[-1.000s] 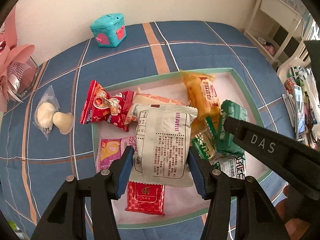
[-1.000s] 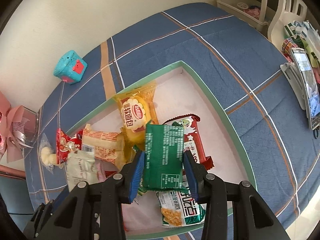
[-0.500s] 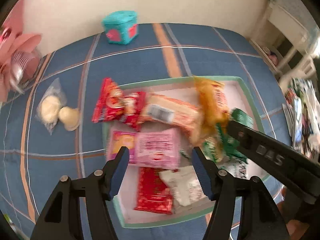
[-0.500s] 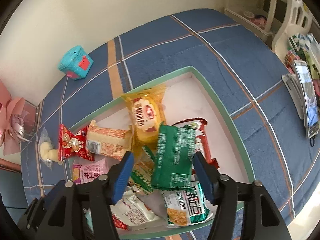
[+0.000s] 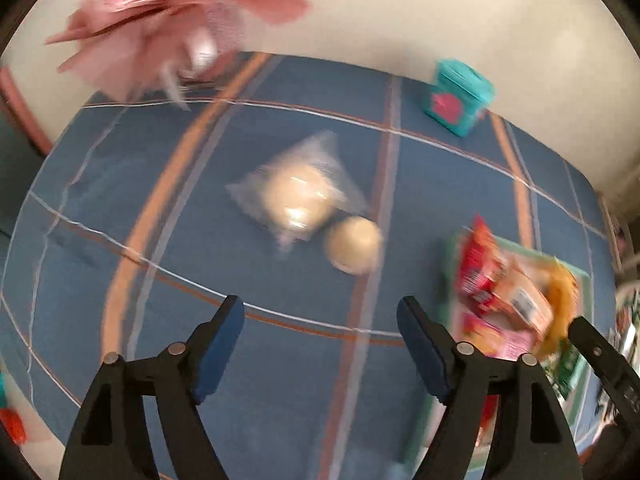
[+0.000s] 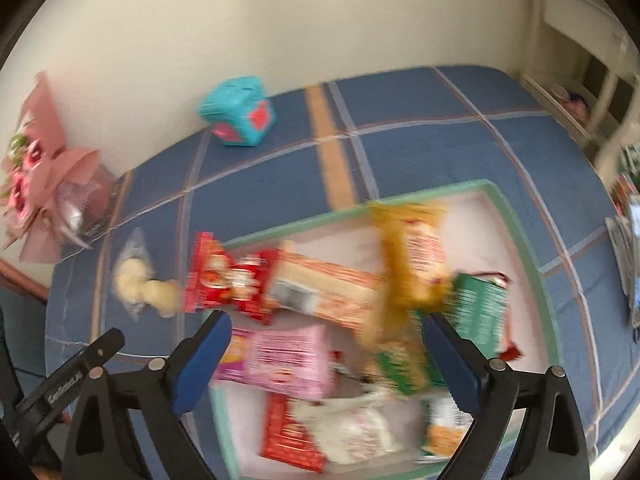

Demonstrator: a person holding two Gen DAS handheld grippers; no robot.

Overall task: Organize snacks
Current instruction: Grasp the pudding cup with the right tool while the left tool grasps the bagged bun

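Observation:
A green-rimmed tray (image 6: pixel 502 196) on the blue plaid cloth holds several snack packets: red (image 6: pixel 224 280), orange-striped (image 6: pixel 332 284), yellow (image 6: pixel 420 252), green (image 6: pixel 480 312), pink (image 6: pixel 284 360), white (image 6: pixel 352 428). My right gripper (image 6: pixel 324 360) is open and empty above the tray. My left gripper (image 5: pixel 320 344) is open and empty over bare cloth, left of the tray (image 5: pixel 576 276). A clear bag with a pale bun (image 5: pixel 296 200) and a loose bun (image 5: pixel 352 244) lie ahead of it. Both views are blurred.
A teal toy box (image 5: pixel 460 100) stands near the wall, also in the right wrist view (image 6: pixel 240 112). A pink bouquet (image 5: pixel 168 12) is at the far left (image 6: pixel 44 184). White shelving (image 6: pixel 580 92) stands at the right.
Both grippers let go of their packets, the white and the green one, which now lie in the tray. The left gripper swung left toward the buns. The right gripper opened wider and shifted.

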